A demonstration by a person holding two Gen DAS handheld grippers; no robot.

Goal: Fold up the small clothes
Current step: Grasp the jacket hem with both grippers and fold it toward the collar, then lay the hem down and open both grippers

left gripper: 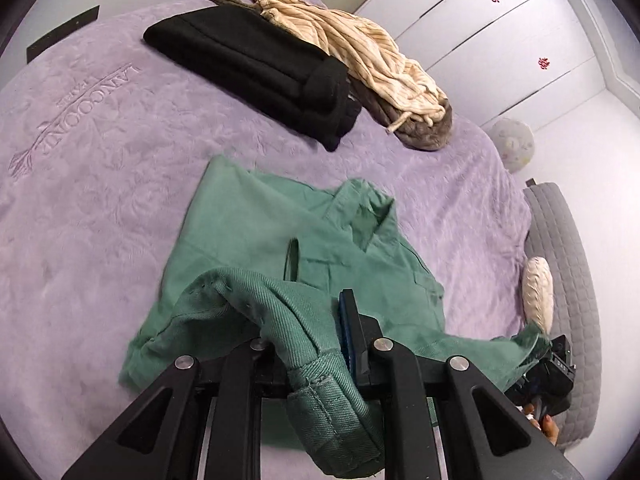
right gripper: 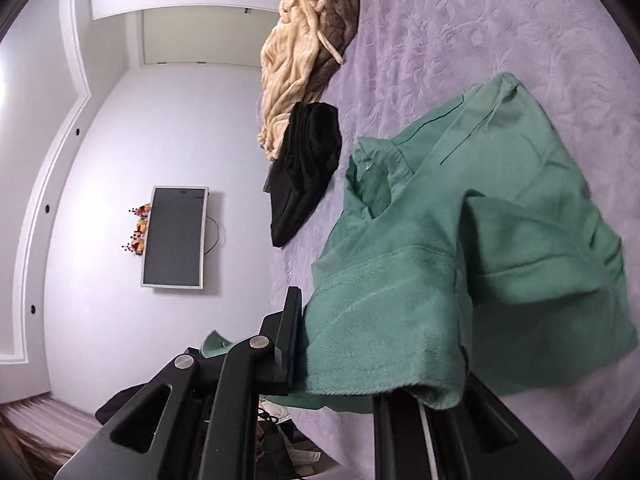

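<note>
A green shirt (left gripper: 256,224) lies spread on the purple bedspread (left gripper: 92,152), collar toward the far side. My left gripper (left gripper: 316,328) is shut on a thick hemmed edge of it, lifted above the bed; the cloth drapes over and hides the left finger. In the right wrist view my right gripper (right gripper: 360,320) is shut on another hemmed part of the green shirt (right gripper: 500,220), which hangs over its right finger. My right gripper (left gripper: 556,364) also shows at the lower right of the left wrist view, with the shirt stretched between the two.
A folded black garment (left gripper: 256,68) and a crumpled cream striped garment (left gripper: 360,52) lie at the far side of the bed. The grey quilted bed edge (left gripper: 568,280) and white wardrobe doors (left gripper: 500,40) are to the right. A screen (right gripper: 174,236) hangs on the wall.
</note>
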